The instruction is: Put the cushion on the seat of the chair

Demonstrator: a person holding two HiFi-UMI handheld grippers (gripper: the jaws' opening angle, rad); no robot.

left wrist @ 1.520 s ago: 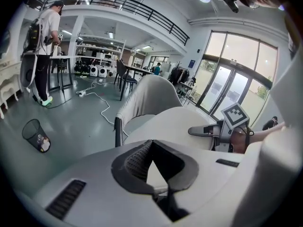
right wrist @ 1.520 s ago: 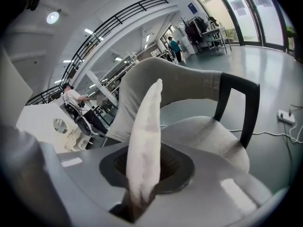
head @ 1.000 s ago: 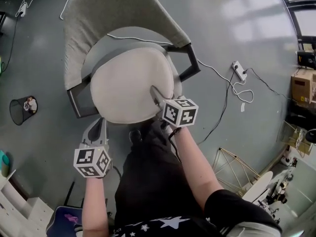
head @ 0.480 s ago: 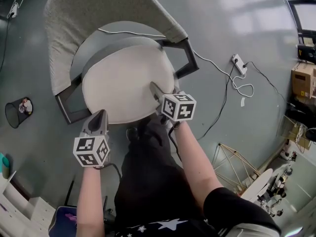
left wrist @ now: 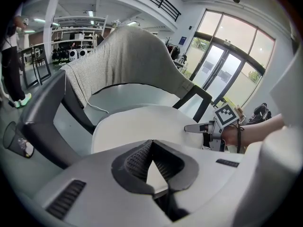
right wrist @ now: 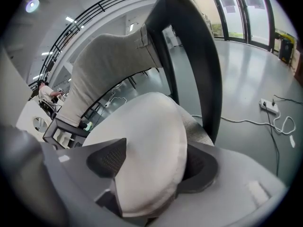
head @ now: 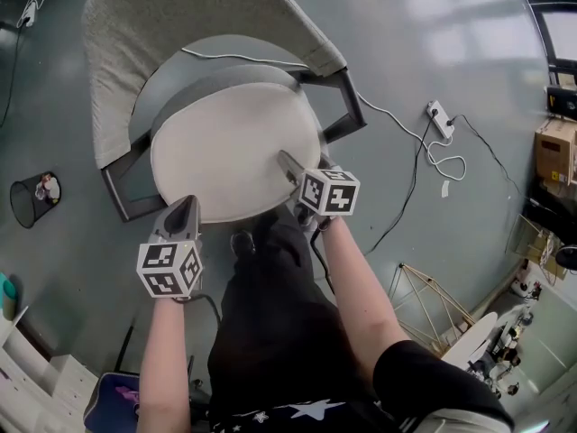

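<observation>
- Head view: pale round cushion (head: 230, 152) is lying flat on the seat of the chair (head: 180, 25), covering most of it, with a grey strip of seat showing toward the backrest.
- Left gripper (head: 187, 207) is hovering at the chair's front-left edge, its tips just reaching the cushion's rim. Right gripper (head: 287, 162) is reaching in over the chair's front-right edge, onto the cushion.
- White cable (head: 397, 129) is running across the floor from behind the chair to a power strip (head: 439, 126) well to the chair's right. A mesh waste bin (head: 34, 198) is standing well off to the chair's left.
- Left gripper view: jaws are sitting clenched, tips meeting, nothing caught between them. The cushion is showing just beyond the tips, on the seat under the chair's fabric backrest. The right gripper is showing at the cushion's far rim.
- Right gripper view: jaws are opening. The cushion's plump rim is lying between them at full thickness, not squeezed, so the grip is reading as released. The chair's dark frame is rising right behind the cushion.
</observation>
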